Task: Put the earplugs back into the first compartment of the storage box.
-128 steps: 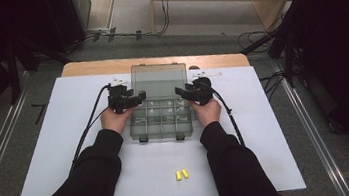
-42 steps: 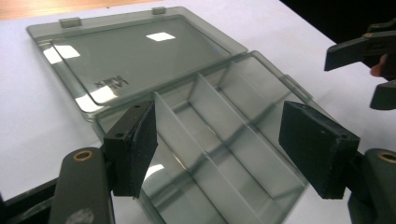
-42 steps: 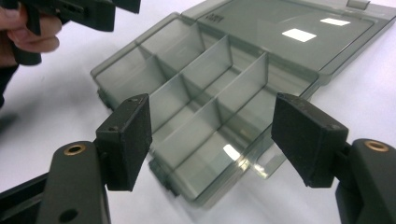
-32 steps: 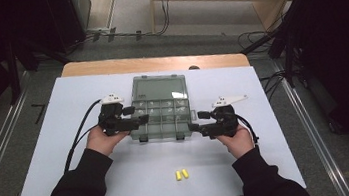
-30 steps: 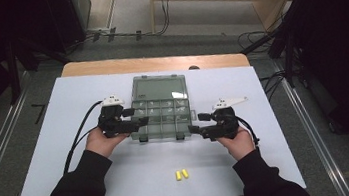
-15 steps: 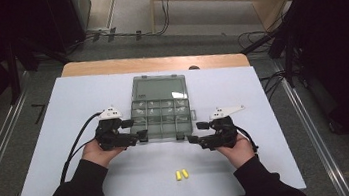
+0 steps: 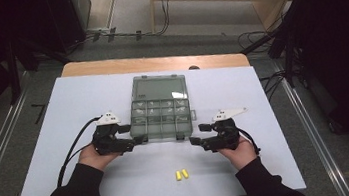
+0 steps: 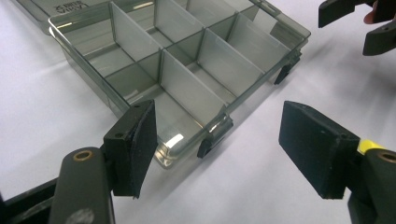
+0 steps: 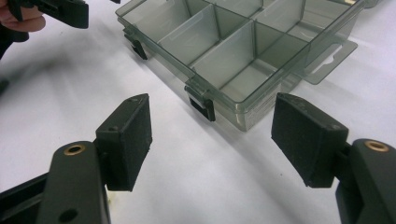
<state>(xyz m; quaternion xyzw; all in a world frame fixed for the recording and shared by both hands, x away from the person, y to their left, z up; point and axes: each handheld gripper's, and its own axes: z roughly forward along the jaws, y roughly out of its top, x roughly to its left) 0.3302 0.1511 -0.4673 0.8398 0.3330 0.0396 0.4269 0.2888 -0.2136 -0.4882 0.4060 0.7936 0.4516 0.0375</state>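
Note:
A smoky clear compartment box [image 7: 160,111] lies open mid-table, its lid [image 7: 159,87] folded flat behind it and its cells looking empty. My left gripper [image 7: 134,135] hovers open at the box's near left corner, empty. The left gripper view has that corner of the box [image 8: 187,70] and a black latch [image 8: 212,140] between the wide jaws of the left gripper [image 8: 224,149]. My right gripper [image 7: 198,135] is open and empty off the near right corner. In its own view the right gripper [image 9: 217,140] frames the box [image 9: 243,46] and a latch [image 9: 201,105].
Two small yellow pieces [image 7: 181,174] lie on the white table top [image 7: 263,97] near the front edge, between my forearms. Cables trail from both grippers. A wooden strip [image 7: 108,66] borders the far edge, with dark floor and cables beyond.
Both grippers have drawn back from the sides of the box toward the person and now sit at its near corners. The box has not moved.

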